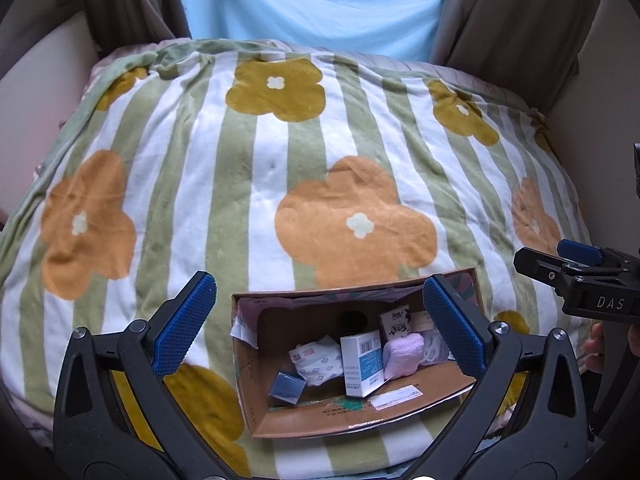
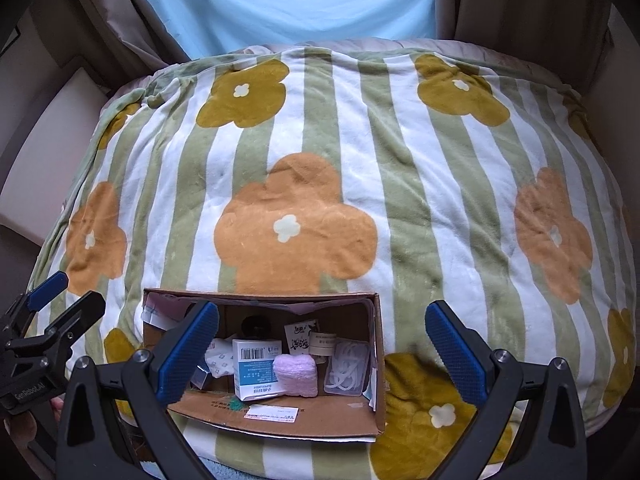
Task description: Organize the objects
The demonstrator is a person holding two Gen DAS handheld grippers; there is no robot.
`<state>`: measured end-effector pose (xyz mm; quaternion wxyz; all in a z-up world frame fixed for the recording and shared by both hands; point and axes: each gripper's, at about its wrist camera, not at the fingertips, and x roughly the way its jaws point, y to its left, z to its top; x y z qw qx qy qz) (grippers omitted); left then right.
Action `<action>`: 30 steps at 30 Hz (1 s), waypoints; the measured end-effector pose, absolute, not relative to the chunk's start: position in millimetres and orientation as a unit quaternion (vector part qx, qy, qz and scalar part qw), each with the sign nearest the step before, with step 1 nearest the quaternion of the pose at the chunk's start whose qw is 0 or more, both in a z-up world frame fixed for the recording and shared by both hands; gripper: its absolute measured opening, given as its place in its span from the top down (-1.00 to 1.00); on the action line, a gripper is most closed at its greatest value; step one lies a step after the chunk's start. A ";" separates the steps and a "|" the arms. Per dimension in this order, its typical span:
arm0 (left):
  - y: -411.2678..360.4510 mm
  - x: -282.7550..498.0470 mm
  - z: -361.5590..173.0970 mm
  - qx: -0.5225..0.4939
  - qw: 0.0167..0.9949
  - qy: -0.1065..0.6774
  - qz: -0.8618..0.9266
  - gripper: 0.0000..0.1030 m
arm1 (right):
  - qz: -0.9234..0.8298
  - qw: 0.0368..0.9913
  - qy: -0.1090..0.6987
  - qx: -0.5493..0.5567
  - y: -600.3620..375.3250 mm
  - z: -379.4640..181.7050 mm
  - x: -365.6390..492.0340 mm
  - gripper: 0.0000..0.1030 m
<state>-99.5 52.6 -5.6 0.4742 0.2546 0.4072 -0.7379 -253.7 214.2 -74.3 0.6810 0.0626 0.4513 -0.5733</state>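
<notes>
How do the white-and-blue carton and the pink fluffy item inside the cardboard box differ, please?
The white-and-blue carton is rigid, sharp-edged and printed with a barcode; the pink fluffy item is soft, rounded and plain. The carton is the larger. Both sit side by side, touching, in the cardboard box.

A plush fleece blanket with green and white stripes and large orange and mustard flower shapes (image 1: 248, 168) covers a rounded, cushioned surface that fills most of both views. Behind it hangs a pale blue sheer curtain (image 2: 288, 0), lit softly from behind by daylight, flanked by heavy taupe drapes (image 1: 520, 20). At the left, a smooth cream-coloured panel (image 2: 52, 152) runs alongside the blanket's edge.
</notes>
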 end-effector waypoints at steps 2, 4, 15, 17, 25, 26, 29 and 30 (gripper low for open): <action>52.6 -99.3 -6.1 0.254 0.476 0.407 -0.737 -1.00 | -0.573 0.682 0.451 0.060 215.4 -73.7 -254.5 -0.99; 53.0 -98.4 -6.5 0.253 0.477 0.407 -0.737 -1.00 | -0.572 0.682 0.451 0.059 216.0 -73.6 -255.3 -0.99; 57.4 -94.1 -6.2 0.249 0.478 0.403 -0.739 -1.00 | -0.569 0.684 0.453 0.050 219.6 -74.5 -257.7 -0.99; 58.1 -94.0 -5.5 0.249 0.479 0.401 -0.740 -1.00 | -0.567 0.686 0.453 0.047 222.2 -74.1 -257.6 -0.99; 60.5 -93.1 -3.5 0.249 0.480 0.403 -0.738 -1.00 | -0.562 0.689 0.456 0.032 229.1 -70.1 -254.7 -0.99; 61.3 -93.2 -2.6 0.249 0.480 0.404 -0.738 -1.00 | -0.562 0.690 0.456 0.031 229.4 -69.9 -254.9 -0.99; 61.7 -92.7 -2.5 0.249 0.480 0.403 -0.738 -1.00 | -0.562 0.690 0.456 0.030 229.8 -70.2 -254.9 -0.99; 61.5 -92.6 -2.7 0.249 0.481 0.402 -0.738 -1.00 | -0.561 0.690 0.456 0.030 229.9 -70.4 -254.9 -0.99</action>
